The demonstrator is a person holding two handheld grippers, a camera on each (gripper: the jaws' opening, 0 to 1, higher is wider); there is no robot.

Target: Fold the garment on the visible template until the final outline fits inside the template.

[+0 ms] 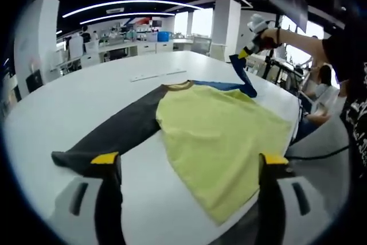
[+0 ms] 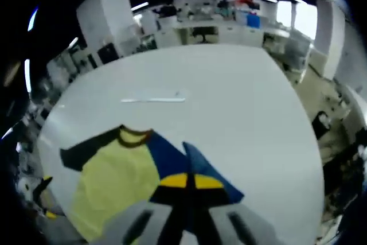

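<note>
Left gripper view: a yellow shirt (image 1: 221,136) lies flat on a white table (image 1: 86,101), its dark sleeve (image 1: 114,133) stretched out.
Left gripper (image 1: 189,162) hovers low over the near edge, jaws spread wide with nothing between them. Right gripper (image 2: 187,183) pinches the blue sleeve (image 2: 198,167), jaws pressed together, lifting it off the table. A pale strip (image 2: 152,99) lies farther up the tabletop.

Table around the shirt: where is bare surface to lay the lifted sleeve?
Bare table lies beyond the collar, up to the white strip, and right of the blue sleeve. Near edge is crowded by the yellow shirt body and dark sleeve.
</note>
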